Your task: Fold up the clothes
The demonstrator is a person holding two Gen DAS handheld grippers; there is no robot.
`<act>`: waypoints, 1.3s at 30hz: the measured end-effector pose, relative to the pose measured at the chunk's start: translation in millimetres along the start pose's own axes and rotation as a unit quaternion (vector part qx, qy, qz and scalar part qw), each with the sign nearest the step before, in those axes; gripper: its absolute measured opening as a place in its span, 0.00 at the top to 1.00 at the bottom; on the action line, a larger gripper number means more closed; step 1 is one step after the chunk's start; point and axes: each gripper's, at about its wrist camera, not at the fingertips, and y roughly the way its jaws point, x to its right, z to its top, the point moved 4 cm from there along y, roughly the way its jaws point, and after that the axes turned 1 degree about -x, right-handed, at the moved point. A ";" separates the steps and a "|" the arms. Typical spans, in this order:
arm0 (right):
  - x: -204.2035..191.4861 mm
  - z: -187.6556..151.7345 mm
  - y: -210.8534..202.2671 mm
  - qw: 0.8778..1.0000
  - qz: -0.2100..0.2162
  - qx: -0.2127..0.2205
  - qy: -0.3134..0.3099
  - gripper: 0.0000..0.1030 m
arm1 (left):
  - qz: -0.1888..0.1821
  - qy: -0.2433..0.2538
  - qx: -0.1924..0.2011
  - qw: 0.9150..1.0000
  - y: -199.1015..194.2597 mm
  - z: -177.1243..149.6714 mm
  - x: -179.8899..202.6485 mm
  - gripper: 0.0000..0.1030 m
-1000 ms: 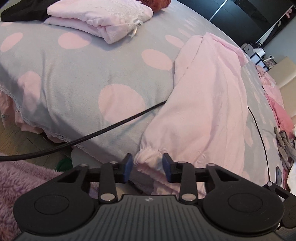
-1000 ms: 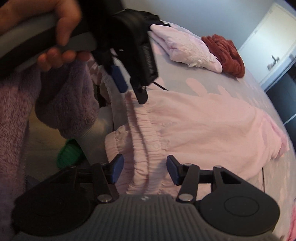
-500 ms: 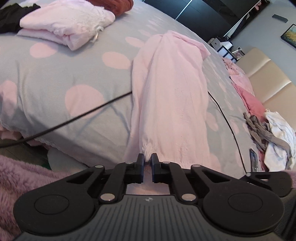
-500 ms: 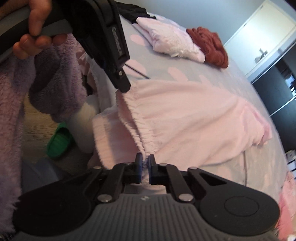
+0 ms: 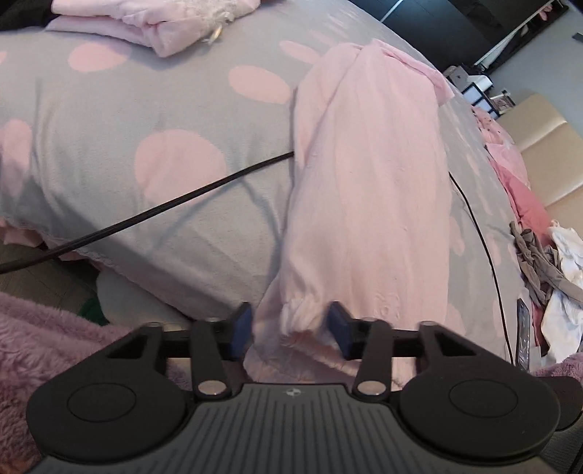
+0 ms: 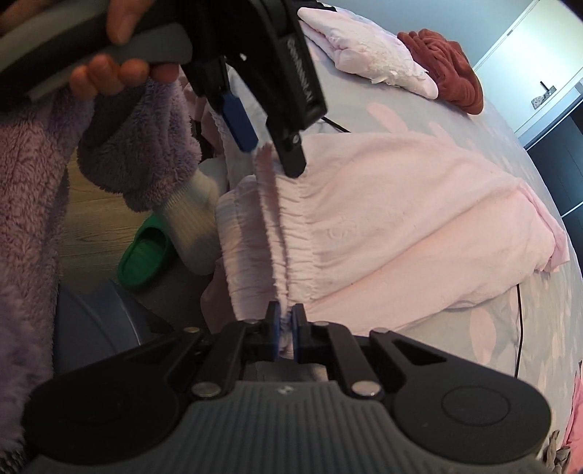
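Ahead of both tools, pink trousers [image 6: 400,218] lie on the bed [image 5: 127,120], unfolded. Right tool [image 6: 285,333] pinches the waistband; left tool [image 5: 289,328], opening, straddles it. Folded clothes [image 5: 156,22] lie beyond.

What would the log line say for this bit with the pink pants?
right gripper: shut on pink pants waistband | left gripper: opening, waistband between pads | pants: on bed

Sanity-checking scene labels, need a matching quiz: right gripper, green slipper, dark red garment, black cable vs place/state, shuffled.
1 right gripper
2 green slipper
3 dark red garment
4 black cable

A on the floor
B across the bedspread, under the pink trousers
C shut on the waistband
D beside the folded pink garment

Pairs: 1-C, 2-A, 3-D, 4-B
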 end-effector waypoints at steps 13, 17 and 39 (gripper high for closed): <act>1.2 6.8 -31.8 0.999 0.037 0.031 0.004 0.93 | 0.013 0.041 -0.003 0.999 -46.6 -21.3 10.4 0.96; -2.3 5.8 -19.8 0.998 0.056 0.017 0.004 0.93 | 0.050 0.035 -0.038 0.997 -26.5 -24.3 -2.4 0.96; 90.6 -59.3 28.3 0.841 0.193 -0.027 0.506 0.50 | -0.001 0.018 -0.039 0.999 -13.9 -24.1 11.8 0.73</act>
